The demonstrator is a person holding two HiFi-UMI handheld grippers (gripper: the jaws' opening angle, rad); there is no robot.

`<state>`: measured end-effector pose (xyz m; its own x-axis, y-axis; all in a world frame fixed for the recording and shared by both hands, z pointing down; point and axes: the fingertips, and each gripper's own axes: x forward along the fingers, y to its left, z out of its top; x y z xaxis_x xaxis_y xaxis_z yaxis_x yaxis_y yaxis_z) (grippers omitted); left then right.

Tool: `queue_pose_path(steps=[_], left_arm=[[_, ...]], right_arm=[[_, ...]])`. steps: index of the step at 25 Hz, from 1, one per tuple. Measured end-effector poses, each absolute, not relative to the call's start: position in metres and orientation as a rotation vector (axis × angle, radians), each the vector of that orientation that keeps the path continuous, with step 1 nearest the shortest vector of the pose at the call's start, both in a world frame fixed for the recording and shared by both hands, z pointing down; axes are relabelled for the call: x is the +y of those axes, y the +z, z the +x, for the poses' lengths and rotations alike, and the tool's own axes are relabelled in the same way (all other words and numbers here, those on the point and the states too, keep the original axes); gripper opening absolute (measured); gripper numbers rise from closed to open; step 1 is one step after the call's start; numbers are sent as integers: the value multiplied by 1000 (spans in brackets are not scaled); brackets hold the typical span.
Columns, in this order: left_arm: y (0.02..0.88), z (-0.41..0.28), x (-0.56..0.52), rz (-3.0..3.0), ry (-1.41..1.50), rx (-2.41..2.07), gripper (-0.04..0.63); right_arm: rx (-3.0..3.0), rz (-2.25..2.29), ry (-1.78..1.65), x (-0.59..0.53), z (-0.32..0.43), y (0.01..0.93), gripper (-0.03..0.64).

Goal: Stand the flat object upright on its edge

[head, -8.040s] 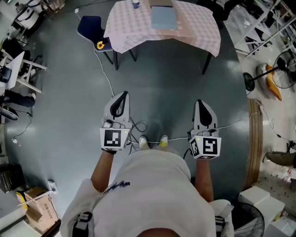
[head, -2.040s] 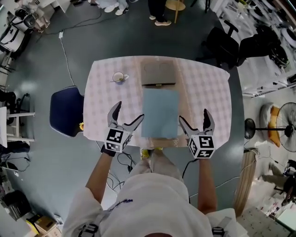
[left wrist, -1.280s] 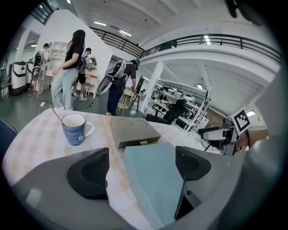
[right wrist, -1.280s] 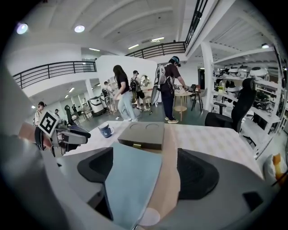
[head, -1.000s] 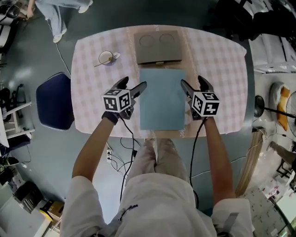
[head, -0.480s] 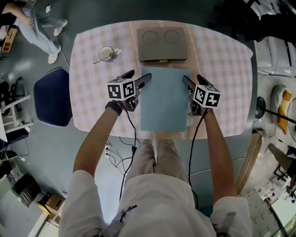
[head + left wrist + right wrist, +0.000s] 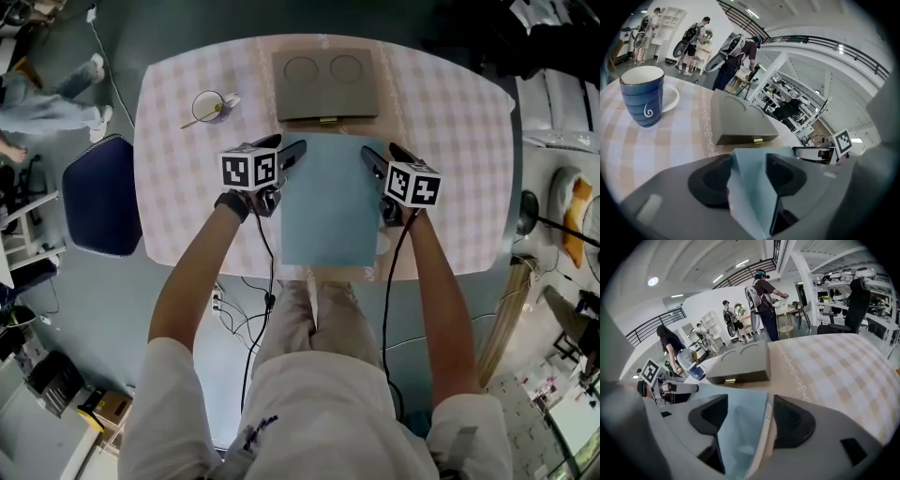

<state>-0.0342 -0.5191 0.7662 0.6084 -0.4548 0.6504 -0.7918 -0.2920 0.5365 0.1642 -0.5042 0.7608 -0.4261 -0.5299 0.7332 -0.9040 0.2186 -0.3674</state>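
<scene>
A: Blue board?

B: Flat on the table, just on the near side of the grey box, parted from that box by a narrow strip of checked cloth. Not yet up on an edge.

A: And the left tool?

B: Down by the grey box's near left corner, astride the board's left edge. Has just been closing and stands part-way in, with that edge between the pads. Not clamped. Inner pad over the blue face, outer pad just outside the edge, a sliver of table visible beside it.

A: Right tool?

B: Much the same, by the grey box's near right corner. Has just been closing too, jaws part-way in, with the board's right edge between them and nearer the outer pad. A thin line of table between edge and pad, so loose, gripping nothing.

A: Anything else around the grey box?

B: A blue mug to its left, well apart, also on the table. Farther left, off the table, a navy chair.
</scene>
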Motion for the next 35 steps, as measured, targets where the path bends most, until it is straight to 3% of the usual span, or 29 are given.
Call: queue_pose_path(steps=[1,2,3,20,35], left_arm=[[769,-35,-518,1929,487,-996,195],[770,-36,-518,1923,493,-1000,196],[770,-36,-518,1922,494,-1003,196],[747,-31,-510,2007,568,-989,209],[618,-33,-445,2227,447,-1113,224]], right_arm=[[-2029,1318,1092,-503,165,764,254],[-2014,1321,1087,-502,166,765,186],[-2003,1328,1085,-502,167,766,181],[-2014,1341,1056,-496,167,741,186],[-2183,1439,878,-435,161,618,193]])
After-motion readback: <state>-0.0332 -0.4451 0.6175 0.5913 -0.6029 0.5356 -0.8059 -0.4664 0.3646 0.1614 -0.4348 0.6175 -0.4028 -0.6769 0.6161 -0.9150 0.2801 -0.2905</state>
